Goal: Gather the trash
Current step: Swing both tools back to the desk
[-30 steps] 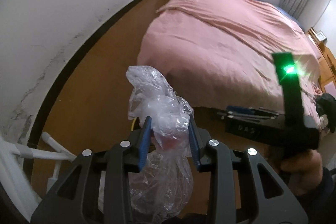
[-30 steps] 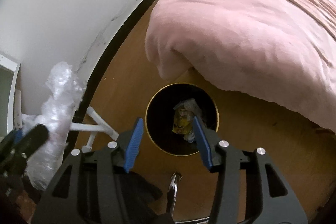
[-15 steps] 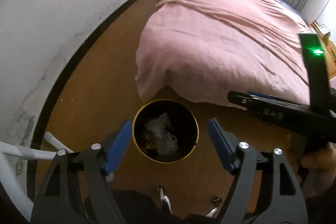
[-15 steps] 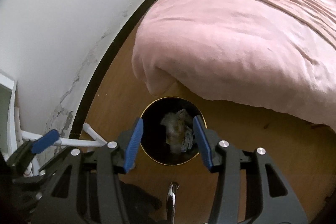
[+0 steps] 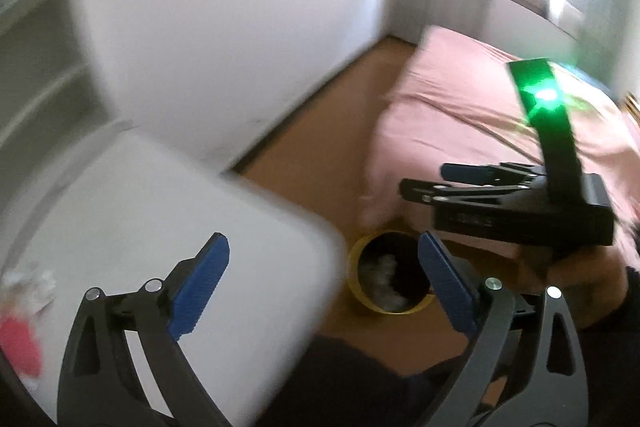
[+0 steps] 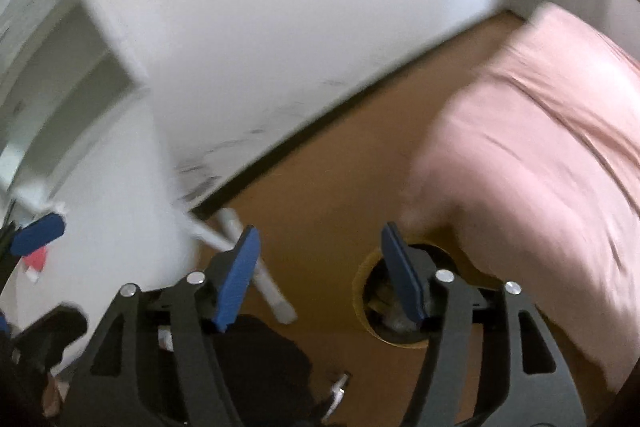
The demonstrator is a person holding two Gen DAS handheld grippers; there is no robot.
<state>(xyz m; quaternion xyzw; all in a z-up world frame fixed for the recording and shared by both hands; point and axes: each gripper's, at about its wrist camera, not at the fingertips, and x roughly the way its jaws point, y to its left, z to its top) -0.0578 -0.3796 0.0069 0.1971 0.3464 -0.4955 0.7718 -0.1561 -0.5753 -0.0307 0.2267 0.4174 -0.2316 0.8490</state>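
Both views are motion-blurred. A black bin with a yellow rim [image 5: 362, 301] stands on the floor by the bed, with crumpled clear plastic [image 5: 386, 281] inside. My left gripper [image 5: 322, 251] hangs above the white table's edge. Its jaws are opening wide with nothing between them. On the table's left edge lie a crumpled white scrap [image 5: 32, 279] and a red item [image 5: 20, 347]. My right gripper [image 6: 320, 239] is above the floor beside the bin [image 6: 366, 281]. Its jaws are also opening, empty. The right gripper [image 5: 428, 179] shows in the left wrist view, held by a hand.
A white table [image 5: 160, 227] with white legs [image 6: 256, 267] stands against the white wall. A bed with a pink cover [image 6: 540, 167] borders the bin. Brown floor [image 6: 340, 167] runs between wall and bed. A dark garment lies low in both views.
The left gripper let the clear plastic bag go into the bin and spread its jaws. Both grippers then rose and swung left towards the white table. The right jaws widened.
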